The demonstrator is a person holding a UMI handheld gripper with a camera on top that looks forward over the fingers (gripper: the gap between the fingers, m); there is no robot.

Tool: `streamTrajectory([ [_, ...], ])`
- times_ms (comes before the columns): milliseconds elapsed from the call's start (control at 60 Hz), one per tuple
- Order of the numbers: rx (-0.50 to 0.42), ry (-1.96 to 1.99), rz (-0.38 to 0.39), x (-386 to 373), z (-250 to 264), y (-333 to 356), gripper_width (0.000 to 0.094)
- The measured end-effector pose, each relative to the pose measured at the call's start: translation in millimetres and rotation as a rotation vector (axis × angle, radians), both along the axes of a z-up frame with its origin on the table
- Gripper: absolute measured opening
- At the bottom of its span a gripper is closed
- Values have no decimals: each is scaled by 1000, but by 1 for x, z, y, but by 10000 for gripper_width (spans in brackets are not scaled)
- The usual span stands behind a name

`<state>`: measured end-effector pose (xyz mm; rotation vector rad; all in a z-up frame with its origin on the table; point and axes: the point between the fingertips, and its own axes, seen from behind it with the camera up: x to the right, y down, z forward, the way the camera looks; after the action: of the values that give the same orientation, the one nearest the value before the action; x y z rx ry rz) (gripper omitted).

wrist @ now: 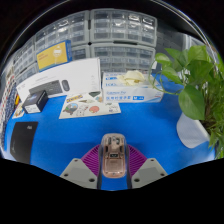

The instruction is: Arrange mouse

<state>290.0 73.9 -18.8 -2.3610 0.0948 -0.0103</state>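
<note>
Clenching on rounded beige mouse [113, 152], seemingly glossy, gripper [113, 165]; open blue mat [110, 125] stretching beyond the mouse.

We take the mouse [113, 152] as our landmark: it sits on the worktop [150, 125] between the jaws. Beyond it lie leaflets [88, 103], with a flat box [133, 88] behind and to the right. Far left behind stands a carton [50, 85]. A plant [200, 80] rises to its right, drawer cabinets [100, 35] at the back.
</note>
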Motion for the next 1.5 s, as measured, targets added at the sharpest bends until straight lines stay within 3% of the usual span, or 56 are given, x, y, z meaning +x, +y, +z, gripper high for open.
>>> streamTrajectory([
  [100, 60, -9, -42, -9, 44, 7, 338],
  [283, 284, -57, -89, -66, 199, 24, 342],
  [383, 367, -67, -81, -124, 264, 23, 342],
  [500, 412, -24, -35, -209, 293, 24, 340],
  [617, 362, -5, 39, -294, 262, 25, 339],
  [733, 255, 14, 109, -361, 187, 23, 342],
  [900, 71, 5, 131, -399, 68, 10, 342],
  [983, 21, -10, 145, -403, 26, 5, 342],
  [1183, 16, 4, 132, -404, 8, 4, 361],
  [1350, 10, 6, 124, -404, 8, 3, 467],
  [1467, 6, 50, 69, -395, 26, 0, 844],
  [1500, 24, 56, 60, -391, 37, 0, 860],
])
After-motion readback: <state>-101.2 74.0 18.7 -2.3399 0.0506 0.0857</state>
